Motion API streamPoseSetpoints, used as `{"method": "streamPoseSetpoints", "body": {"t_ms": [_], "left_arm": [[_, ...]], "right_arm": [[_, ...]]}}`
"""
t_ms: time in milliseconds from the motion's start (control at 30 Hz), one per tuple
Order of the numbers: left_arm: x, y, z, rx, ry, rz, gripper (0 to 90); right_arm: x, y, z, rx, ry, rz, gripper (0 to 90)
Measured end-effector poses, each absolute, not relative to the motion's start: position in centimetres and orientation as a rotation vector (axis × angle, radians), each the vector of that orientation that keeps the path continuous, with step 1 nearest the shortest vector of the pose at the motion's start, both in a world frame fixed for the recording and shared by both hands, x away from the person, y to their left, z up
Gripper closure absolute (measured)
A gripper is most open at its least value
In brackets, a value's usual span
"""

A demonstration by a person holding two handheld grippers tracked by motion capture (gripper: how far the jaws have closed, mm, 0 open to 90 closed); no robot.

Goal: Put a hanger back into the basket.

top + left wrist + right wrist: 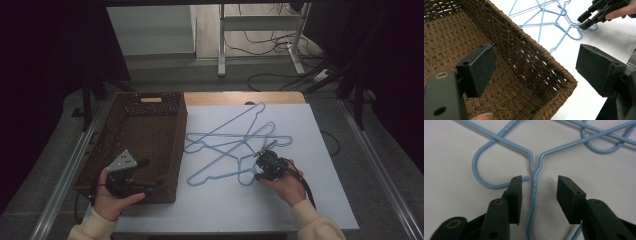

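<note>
Blue wire hangers (235, 145) lay tangled in a loose heap on the white tabletop (320, 200), just to the right of the basket. The nearest hanger (534, 167) had its twisted neck (533, 187) pointing toward the person, and that neck ran straight up between the two black jaws of the right gripper (539, 192). The jaws stood partly apart on either side of the twist, with a visible gap at each pad, so nothing was pinched. The tip of the curled hook (525, 178) ended right at the inner face of one jaw. In the high view the right gripper (266, 162) sat low over the near end of the heap, held by the right hand (286, 185).

Beside the pile stood a brown woven basket (170, 150), long and rectangular, reaching toward the far edge of the table. The left gripper (150, 175) hovered over its near end, held in the left hand (112, 200). Its jaws were spread wide with nothing between them; one pad (480, 71) hung over the basket's woven floor and the other over the white top outside the rim (554, 65).
</note>
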State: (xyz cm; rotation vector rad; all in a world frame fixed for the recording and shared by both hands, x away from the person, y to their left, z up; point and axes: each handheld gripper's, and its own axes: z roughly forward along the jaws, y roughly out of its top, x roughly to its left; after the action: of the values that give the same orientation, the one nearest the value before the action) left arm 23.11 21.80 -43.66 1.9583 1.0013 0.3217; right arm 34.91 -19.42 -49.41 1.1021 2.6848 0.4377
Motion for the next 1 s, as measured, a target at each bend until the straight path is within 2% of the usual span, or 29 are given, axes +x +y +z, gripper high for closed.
{"method": "streamPoseSetpoints", "body": {"t_ms": [67, 100, 133, 333, 700, 1000], "left_arm": [[23.1, 21.6, -43.7, 1.965, 0.997, 0.322, 16.3], [23.1, 21.6, -43.7, 1.966, 0.997, 0.323, 16.3], [23.1, 21.6, -43.6, 1.967, 0.997, 0.324, 16.3], [22.9, 21.4, -43.4, 1.965, 0.99, 0.33, 16.4], [23.1, 21.0, -43.3, 1.97, 0.985, 0.325, 16.7], [23.4, 19.2, -42.5, 1.997, 0.949, 0.314, 16.8]], "right_arm": [[35.1, -19.2, -49.6, 1.117, 2.698, 0.419, 63.5], [35.2, -19.1, -49.5, 1.139, 2.721, 0.42, 70.7], [35.2, -19.1, -49.5, 1.139, 2.721, 0.42, 70.7], [35.4, -19.1, -49.5, 1.244, 2.713, 0.416, 85.3], [35.7, -19.3, -49.4, 1.275, 2.736, 0.421, 85.9], [35.4, -19.5, -48.1, 1.257, 2.745, 0.439, 85.8]]}}
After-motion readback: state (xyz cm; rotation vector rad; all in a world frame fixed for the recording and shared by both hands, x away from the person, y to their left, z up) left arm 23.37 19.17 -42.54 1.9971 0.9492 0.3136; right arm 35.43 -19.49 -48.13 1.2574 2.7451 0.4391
